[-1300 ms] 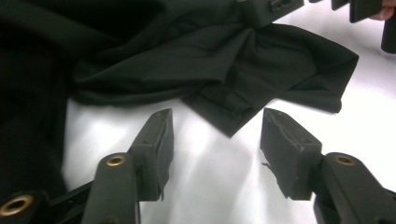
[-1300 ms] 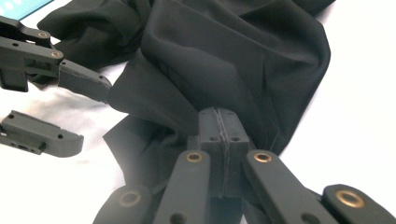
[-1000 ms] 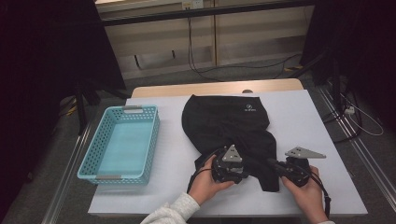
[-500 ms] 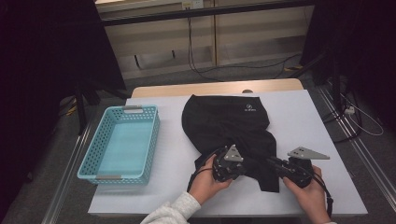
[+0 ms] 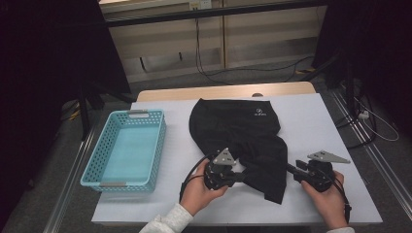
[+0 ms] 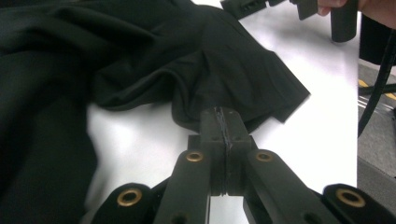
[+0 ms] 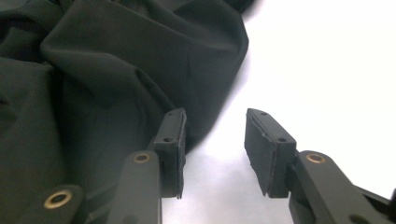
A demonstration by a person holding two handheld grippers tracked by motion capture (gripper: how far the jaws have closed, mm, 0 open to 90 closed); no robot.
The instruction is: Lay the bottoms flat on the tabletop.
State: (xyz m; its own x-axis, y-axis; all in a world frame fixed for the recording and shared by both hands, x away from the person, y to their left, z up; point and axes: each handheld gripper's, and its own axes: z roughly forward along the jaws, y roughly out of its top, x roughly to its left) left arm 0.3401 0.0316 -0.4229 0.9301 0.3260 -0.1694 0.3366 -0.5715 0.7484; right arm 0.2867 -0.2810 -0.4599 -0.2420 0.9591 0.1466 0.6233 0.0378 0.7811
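We see the black shirt (image 5: 243,133) lying crumpled on the white table (image 5: 320,121), right of the blue basket (image 5: 127,148). The left hand-held gripper (image 6: 222,122) is clenched on a fold at the shirt's near edge. The right hand-held gripper (image 7: 212,140) has just been opening; its pads are apart, one beside the cloth's edge, nothing pinched.

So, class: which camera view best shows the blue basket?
The high view: the whole blue basket sits on the table's left side, apart from the black garment. The left tool view and the right tool view look along their jaws at the garment and white table instead.
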